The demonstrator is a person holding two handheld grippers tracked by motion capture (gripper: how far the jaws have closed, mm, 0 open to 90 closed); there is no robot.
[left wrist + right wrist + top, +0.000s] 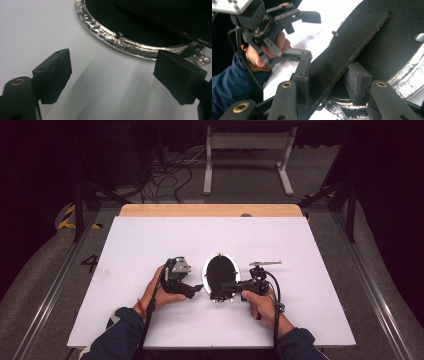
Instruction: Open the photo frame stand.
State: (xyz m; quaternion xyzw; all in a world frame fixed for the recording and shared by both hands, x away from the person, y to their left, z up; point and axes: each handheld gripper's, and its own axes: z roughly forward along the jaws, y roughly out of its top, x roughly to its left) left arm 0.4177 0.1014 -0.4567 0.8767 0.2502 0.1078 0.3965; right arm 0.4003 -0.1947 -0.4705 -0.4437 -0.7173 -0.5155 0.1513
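Observation:
An oval picture frame (218,268) with a silver rim (110,40) lies face down mid-table, its black back up. A flat black stand flap (352,42) rises off that back at a slant. My right gripper (329,70) reaches in from the frame's right, near its front end, and is shut on the flap, one pad against each face. From the high view this gripper (223,287) lies across the frame's near end. My left gripper (112,62) is open just left of the rim, low over the table, with nothing between its pads; it also shows from the right gripper view (307,35).
The white table top (150,240) has bare room all around the frame. A wooden strip (210,210) runs along its far edge. A small silver ball foot (203,59) sticks out from the frame's rim. Cables and a white stand are on the floor beyond.

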